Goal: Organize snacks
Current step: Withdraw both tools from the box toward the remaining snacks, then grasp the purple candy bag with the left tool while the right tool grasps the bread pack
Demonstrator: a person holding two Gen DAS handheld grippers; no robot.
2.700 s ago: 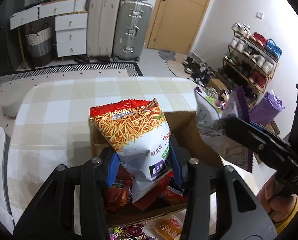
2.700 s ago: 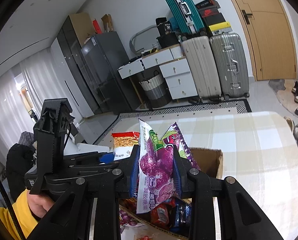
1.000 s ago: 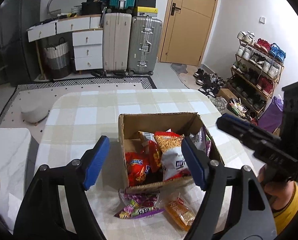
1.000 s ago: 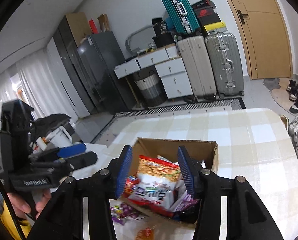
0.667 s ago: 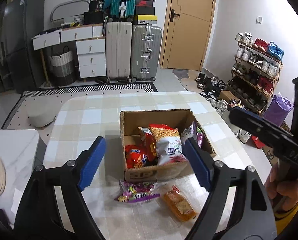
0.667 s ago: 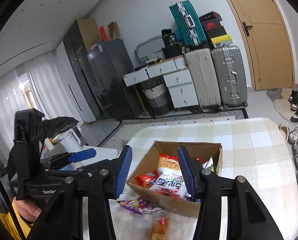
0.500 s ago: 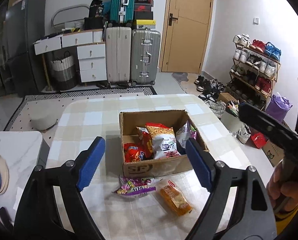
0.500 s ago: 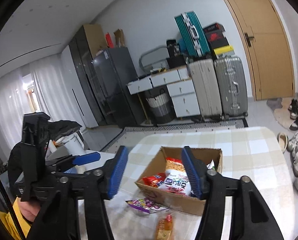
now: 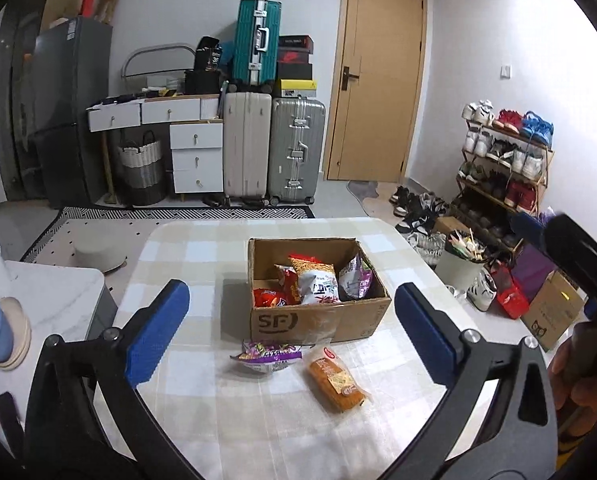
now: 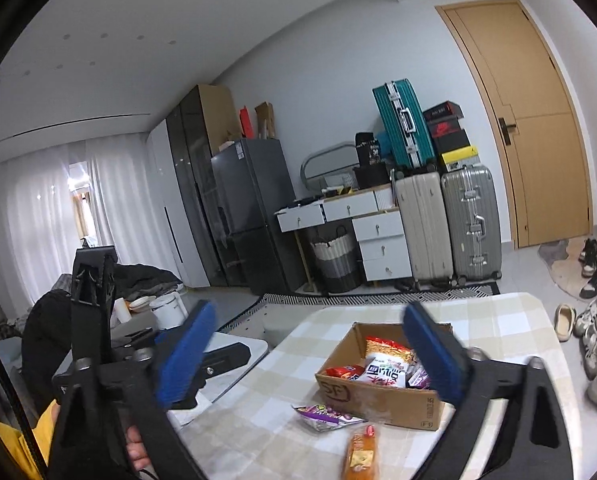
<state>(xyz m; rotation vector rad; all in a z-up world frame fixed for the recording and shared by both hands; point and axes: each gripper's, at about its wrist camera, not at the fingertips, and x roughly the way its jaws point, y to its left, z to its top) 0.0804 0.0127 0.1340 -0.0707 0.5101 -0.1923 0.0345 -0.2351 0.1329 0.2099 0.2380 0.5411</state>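
- The left gripper [image 9: 292, 334] hangs high above the checked table [image 9: 226, 412], pitched down toward it; its frame fills the lower part of the left wrist view, from 7 o'clock round to 5 o'clock.
- Its jaws stand wide apart, blue pads [image 9: 156, 332] bare, holding and touching nothing.
- The right gripper [image 10: 318, 354] is also held up off the table and looks more level, out over the table into the room; its pads are blurred.
- Its jaws are spread wide too, with nothing between them.
- In the left wrist view the right gripper's black body shows at 3 o'clock, with the person's right hand [image 9: 578, 376] wrapped around the handle below it.
- In the right wrist view the left gripper's body stands at 9 o'clock, and fingers of the left hand [image 10: 136, 448] show at about 7 o'clock.
- The cardboard box [image 9: 318, 322] sits upright near the table's middle, between the left pads in that view.
- Inside it stand a noodle-snack bag [image 9: 316, 280], a red bag [image 9: 268, 298] at its 9 o'clock and a purple bag [image 9: 354, 278] at its 3 o'clock.
- Outside, on the table by the box's near wall, lies a purple packet [image 9: 268, 356]; an orange packet [image 9: 336, 382] lies just beside it at its 4 o'clock.
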